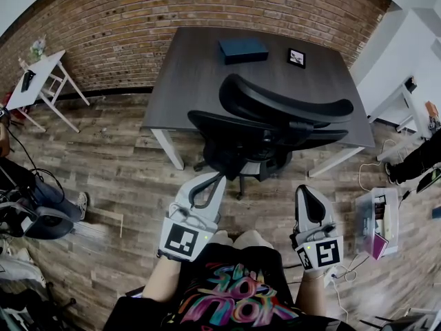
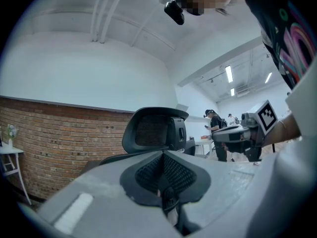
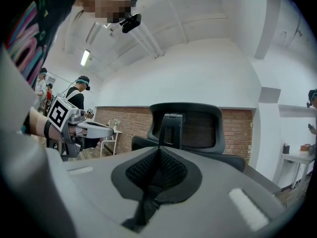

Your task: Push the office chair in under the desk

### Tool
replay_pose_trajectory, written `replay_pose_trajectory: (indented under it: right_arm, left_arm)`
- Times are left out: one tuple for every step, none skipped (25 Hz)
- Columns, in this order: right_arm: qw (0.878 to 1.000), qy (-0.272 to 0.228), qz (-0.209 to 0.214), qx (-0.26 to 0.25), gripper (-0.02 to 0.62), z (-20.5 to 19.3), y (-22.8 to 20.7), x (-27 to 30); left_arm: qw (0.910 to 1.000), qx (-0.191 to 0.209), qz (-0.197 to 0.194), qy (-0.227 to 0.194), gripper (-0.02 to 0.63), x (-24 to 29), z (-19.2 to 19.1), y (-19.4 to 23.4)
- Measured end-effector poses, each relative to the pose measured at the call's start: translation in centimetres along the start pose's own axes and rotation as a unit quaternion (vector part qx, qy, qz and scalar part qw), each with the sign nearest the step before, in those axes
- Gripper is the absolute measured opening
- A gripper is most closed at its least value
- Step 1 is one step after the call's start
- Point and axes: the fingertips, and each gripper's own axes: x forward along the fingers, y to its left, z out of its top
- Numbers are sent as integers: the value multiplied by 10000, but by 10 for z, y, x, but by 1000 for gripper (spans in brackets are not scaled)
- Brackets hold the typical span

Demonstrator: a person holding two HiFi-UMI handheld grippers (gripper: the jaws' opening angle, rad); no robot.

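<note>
A black mesh office chair [image 1: 275, 126] stands at the near edge of the dark desk [image 1: 193, 67], its back and headrest towards me and its seat partly under the top. My left gripper [image 1: 209, 183] is shut and empty, a short way in front of the chair's base and not touching it. My right gripper [image 1: 309, 193] is also shut and empty, nearer to me on the right. The left gripper view looks along its closed jaws [image 2: 163, 182] at the chair's headrest [image 2: 153, 130]. In the right gripper view the chair back [image 3: 190, 128] rises beyond the closed jaws [image 3: 158, 175].
A blue box [image 1: 242, 49] and a small framed picture [image 1: 296, 58] lie on the desk, which backs onto a brick wall [image 1: 138, 26]. A white folding table [image 1: 38, 78] stands far left. A plastic bin [image 1: 377, 223] sits on the floor at right. People stand in the background.
</note>
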Motion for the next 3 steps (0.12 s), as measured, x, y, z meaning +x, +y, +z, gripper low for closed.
replay_pose_trajectory:
  right_arm:
    - [10000,-3,-9,-3,0,0,0,0]
    - [10000,-8,-18,-3,0,0,1,0]
    - [10000,-14,-26,-3,0,1,1,0]
  left_arm:
    - [10000,11,-7,1,2,0,0,0]
    - [10000,24,-12,0,2,0,-1,0]
    - [10000,38,-16,-1,2,0,-1,1]
